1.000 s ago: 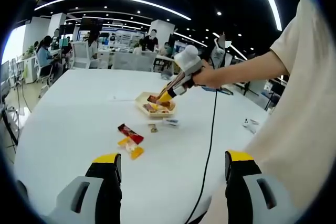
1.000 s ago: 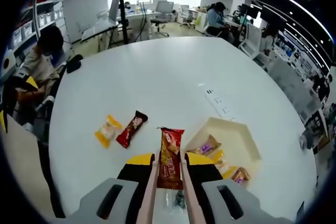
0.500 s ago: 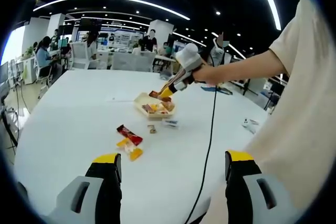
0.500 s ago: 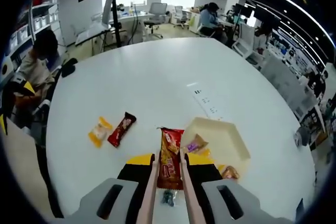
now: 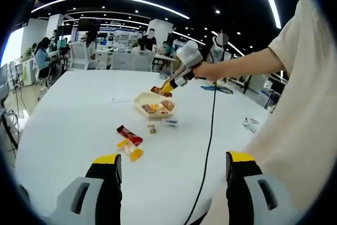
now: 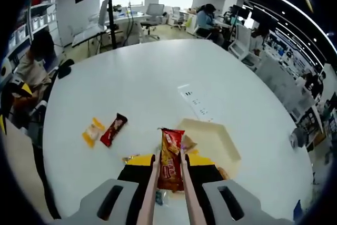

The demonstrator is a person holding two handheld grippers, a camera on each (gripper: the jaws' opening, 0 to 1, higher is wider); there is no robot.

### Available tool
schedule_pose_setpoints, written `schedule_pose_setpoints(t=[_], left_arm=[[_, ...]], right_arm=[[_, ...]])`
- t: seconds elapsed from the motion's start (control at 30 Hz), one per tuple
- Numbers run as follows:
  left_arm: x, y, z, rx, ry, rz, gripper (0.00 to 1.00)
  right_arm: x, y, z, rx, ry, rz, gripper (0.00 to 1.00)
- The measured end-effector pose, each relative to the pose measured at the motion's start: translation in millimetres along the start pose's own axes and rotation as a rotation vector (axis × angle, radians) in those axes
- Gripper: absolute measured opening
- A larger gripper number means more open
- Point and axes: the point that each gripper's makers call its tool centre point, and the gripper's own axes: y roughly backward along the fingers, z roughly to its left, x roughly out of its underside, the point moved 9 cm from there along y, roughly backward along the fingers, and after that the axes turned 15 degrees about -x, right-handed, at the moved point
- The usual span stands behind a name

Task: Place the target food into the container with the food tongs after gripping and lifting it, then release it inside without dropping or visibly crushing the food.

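My right gripper [image 6: 170, 157] is shut on the food tongs [image 6: 152, 184], whose two pale arms pinch a red and orange snack packet [image 6: 169, 159]. The packet hangs high above the near edge of the cream container [image 6: 216, 142], which holds several snacks. In the left gripper view the right gripper [image 5: 169, 85], held in a person's hand [image 5: 208, 71], carries the snack packet [image 5: 161, 91] above the container [image 5: 143, 98]. My left gripper [image 5: 174, 159] is open and low over the white table, with nothing between its jaws.
A dark red packet [image 6: 113, 129] and a yellow packet [image 6: 92, 131] lie left of the container. Two small packets [image 5: 153, 128] rest near it. A black cable [image 5: 210, 130] runs across the table. A power strip [image 6: 194, 102] sits beyond the container. People and chairs are at the far desks.
My right gripper has risen with the tongs and packet, so the table things look smaller and lower in its view. The left gripper has stayed put.
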Motion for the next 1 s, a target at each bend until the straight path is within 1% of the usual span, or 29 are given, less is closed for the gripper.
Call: schedule_pose_setpoints(t=[0.5,1.0], left_arm=[[-2.2,-3.0,-3.4,0.009,-0.007,0.007,0.81],[-4.9,-7.7,-4.7,0.015,-0.012,0.014,0.81]], right_arm=[[4.1,8.3,-14.4,0.024,-0.013,-0.002,0.22],[2.1,13.0,-29.2,0.041,-0.013,-0.004,0.22]])
